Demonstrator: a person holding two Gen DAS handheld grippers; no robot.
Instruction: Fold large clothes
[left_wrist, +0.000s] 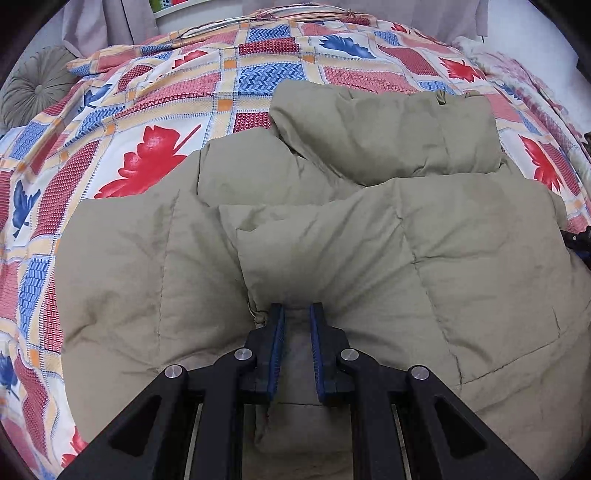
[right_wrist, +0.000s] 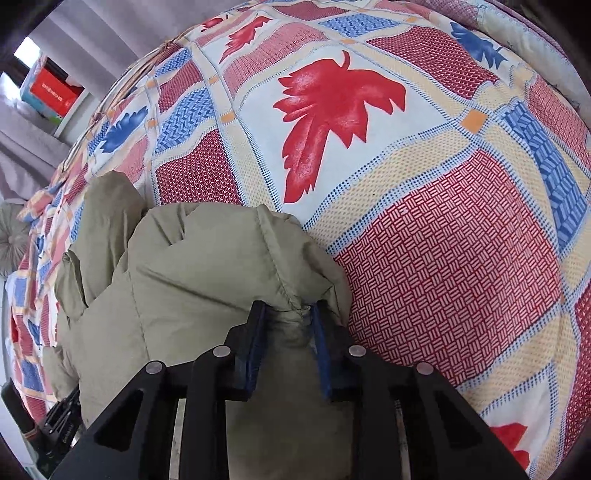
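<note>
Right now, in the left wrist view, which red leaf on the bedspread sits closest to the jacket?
The big red leaf left of the jacket: its lower edge meets the fabric. The two red leaves on the right are smaller.

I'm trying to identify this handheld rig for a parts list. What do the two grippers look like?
Both look identical. The left gripper and right gripper are matte black, with angular linkage arms that have triangular cut-outs and round silver pivot pins. Each has two flat black fingers lined on the inner face with ribbed blue pads. No cables, labels, hands or sleeves are visible in either wrist view.
</note>
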